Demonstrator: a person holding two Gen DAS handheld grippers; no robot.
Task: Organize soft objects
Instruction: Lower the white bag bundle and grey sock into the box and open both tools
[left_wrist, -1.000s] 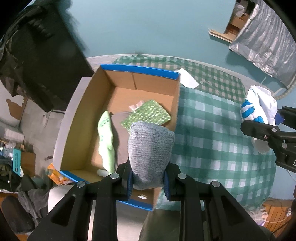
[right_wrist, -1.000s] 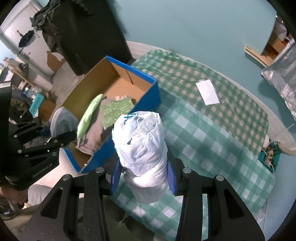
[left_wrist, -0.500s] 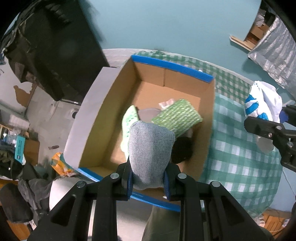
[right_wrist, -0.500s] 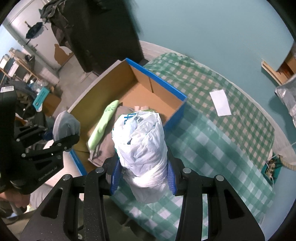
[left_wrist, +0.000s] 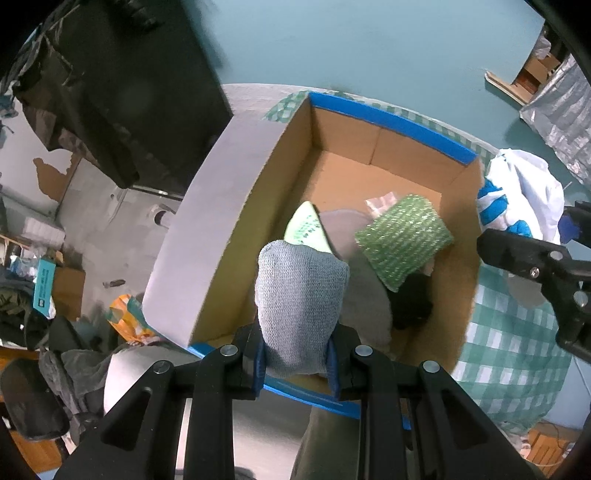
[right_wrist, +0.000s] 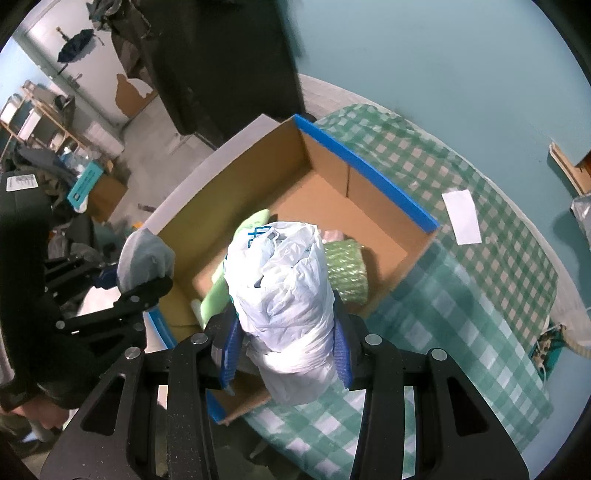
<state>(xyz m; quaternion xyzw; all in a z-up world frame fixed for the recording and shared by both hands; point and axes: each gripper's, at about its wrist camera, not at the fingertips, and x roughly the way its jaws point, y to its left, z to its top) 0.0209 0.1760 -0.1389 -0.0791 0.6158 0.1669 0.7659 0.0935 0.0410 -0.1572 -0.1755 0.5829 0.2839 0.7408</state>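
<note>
My left gripper (left_wrist: 297, 363) is shut on a grey knitted cloth (left_wrist: 299, 306) and holds it above the near end of an open cardboard box (left_wrist: 391, 122) with blue edges. In the box lie a green bubble-wrap pad (left_wrist: 404, 245), a light green cloth (left_wrist: 306, 230), a grey cloth (left_wrist: 365, 306) and a black item (left_wrist: 410, 306). My right gripper (right_wrist: 284, 352) is shut on a white plastic bag (right_wrist: 284, 291) with blue print, above the box's near right side. The bag also shows in the left wrist view (left_wrist: 517, 195), and the grey cloth in the right wrist view (right_wrist: 144, 258).
The box sits on a table with a green checked cloth (right_wrist: 461, 314). A white paper slip (right_wrist: 461, 212) lies on the cloth beyond the box. A black cover (left_wrist: 122, 92) hangs left of the table. Clutter lies on the floor at left (left_wrist: 44, 291).
Both grippers have moved left, over the box, with their loads still held. The box now fills the middle of both views.
</note>
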